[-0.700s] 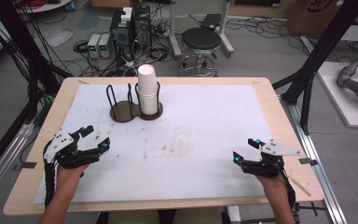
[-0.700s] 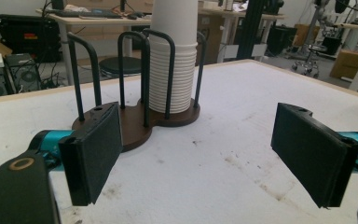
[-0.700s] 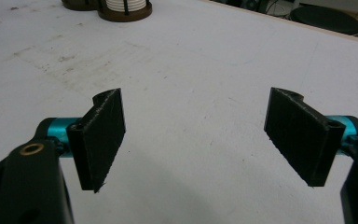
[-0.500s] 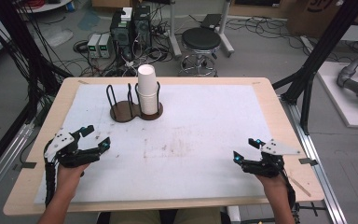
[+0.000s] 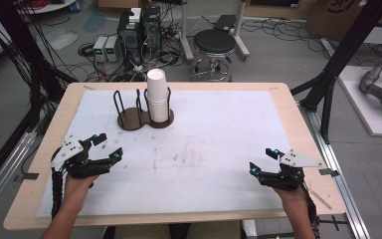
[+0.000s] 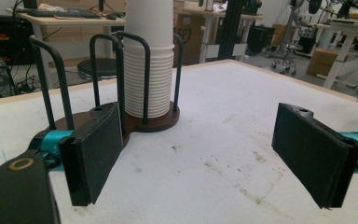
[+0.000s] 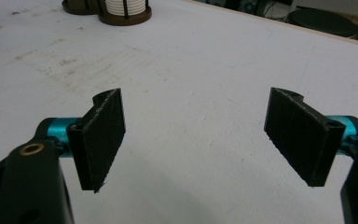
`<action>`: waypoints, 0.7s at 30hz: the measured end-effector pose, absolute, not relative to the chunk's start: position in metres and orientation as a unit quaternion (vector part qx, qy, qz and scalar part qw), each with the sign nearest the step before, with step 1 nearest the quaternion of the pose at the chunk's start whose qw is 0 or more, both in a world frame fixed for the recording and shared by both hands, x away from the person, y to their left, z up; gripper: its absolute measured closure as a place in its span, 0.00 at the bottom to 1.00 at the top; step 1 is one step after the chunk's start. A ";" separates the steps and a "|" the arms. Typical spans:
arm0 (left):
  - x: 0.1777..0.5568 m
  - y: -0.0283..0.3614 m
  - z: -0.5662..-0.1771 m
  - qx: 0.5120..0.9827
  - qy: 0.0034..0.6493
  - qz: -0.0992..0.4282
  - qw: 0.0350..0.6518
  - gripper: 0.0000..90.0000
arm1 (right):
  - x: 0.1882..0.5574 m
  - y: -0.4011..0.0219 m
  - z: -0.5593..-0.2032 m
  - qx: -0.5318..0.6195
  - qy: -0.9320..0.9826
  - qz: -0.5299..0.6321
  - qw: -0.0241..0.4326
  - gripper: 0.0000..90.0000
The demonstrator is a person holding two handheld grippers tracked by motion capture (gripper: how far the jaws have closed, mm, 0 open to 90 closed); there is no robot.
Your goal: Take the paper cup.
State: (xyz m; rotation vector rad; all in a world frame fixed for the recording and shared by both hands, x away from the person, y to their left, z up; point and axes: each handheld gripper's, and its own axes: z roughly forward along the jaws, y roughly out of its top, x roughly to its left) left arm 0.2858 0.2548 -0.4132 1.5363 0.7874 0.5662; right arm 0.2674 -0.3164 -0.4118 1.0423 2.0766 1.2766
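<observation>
With both the left gripper (image 5: 108, 148) and the right gripper (image 5: 262, 160) being held wide open and empty near the table's front corners, the tall stack of white paper cups (image 5: 157, 96) in the dark two-ring wire holder (image 5: 129, 119) at the far left is being left liable to tipping if approached too high.

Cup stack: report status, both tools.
Left tool open, empty. Right tool open, empty. Cup stack upright in holder, untouched. Path clear.

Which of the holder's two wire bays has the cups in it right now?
The right-hand bay in the high view holds the stack of white cups. The left bay of the cup holder, nearer the left gripper, stands empty.
</observation>
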 end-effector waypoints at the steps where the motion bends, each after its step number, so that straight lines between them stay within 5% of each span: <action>1: 0.286 0.255 -0.413 0.664 0.341 0.246 0.618 0.18 | 0.267 -0.316 -0.411 0.379 0.761 0.467 0.243 0.23; 21: 0.337 0.227 -0.353 0.665 0.323 0.226 0.634 0.18 | 0.271 -0.313 -0.413 0.375 0.764 0.470 0.233 0.23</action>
